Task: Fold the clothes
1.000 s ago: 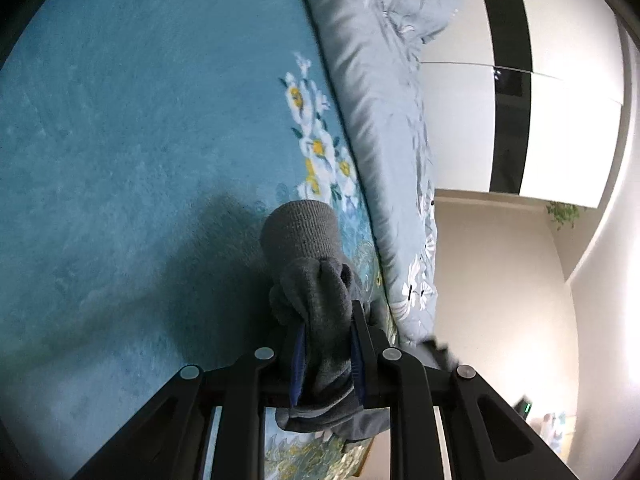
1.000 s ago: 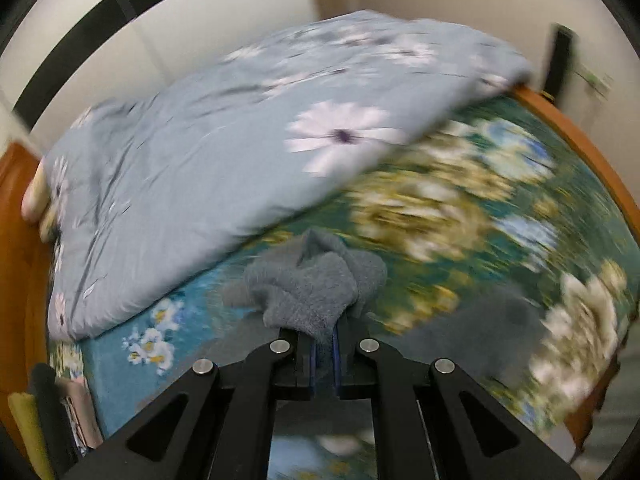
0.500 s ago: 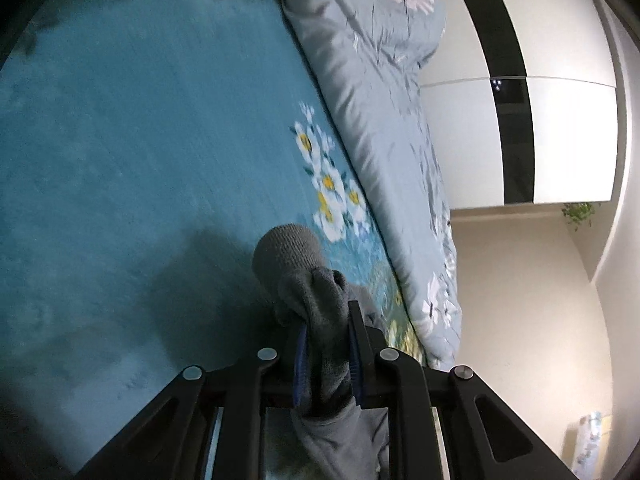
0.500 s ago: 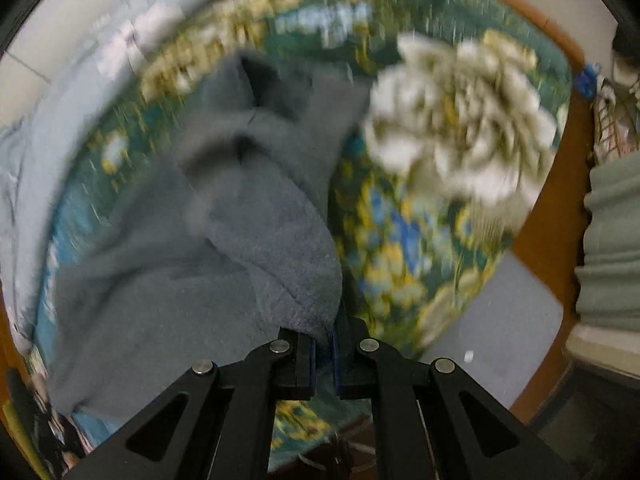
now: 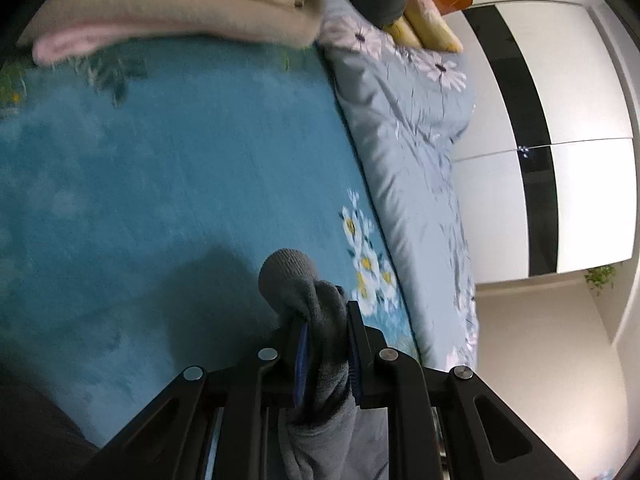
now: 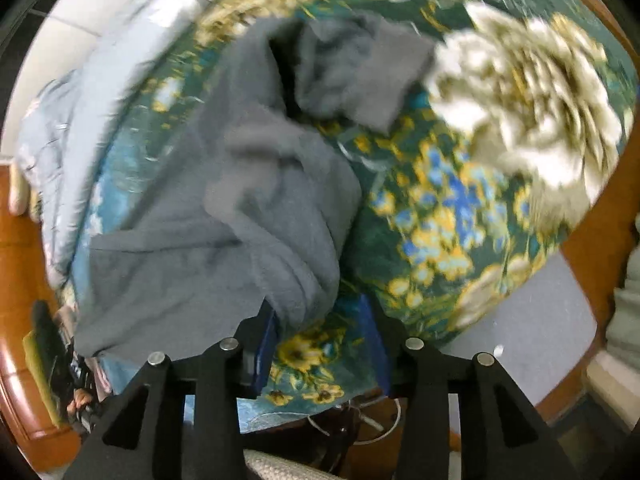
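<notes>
One corner of the grey garment (image 5: pixel 316 320) stays pinched in our left gripper (image 5: pixel 326 354) while our right gripper (image 6: pixel 320 340) opens at lower centre, so the fold may slump on the bed (image 6: pixel 460 200).

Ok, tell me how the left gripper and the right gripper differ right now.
The left gripper is shut on a bunch of the grey garment; the right gripper has its jaws opening, with the garment's edge against only one pad. The left gripper looks across plain teal bedsheet; the right gripper looks down on flowered sheet. Both are black with blue pads and work the same garment.
</notes>
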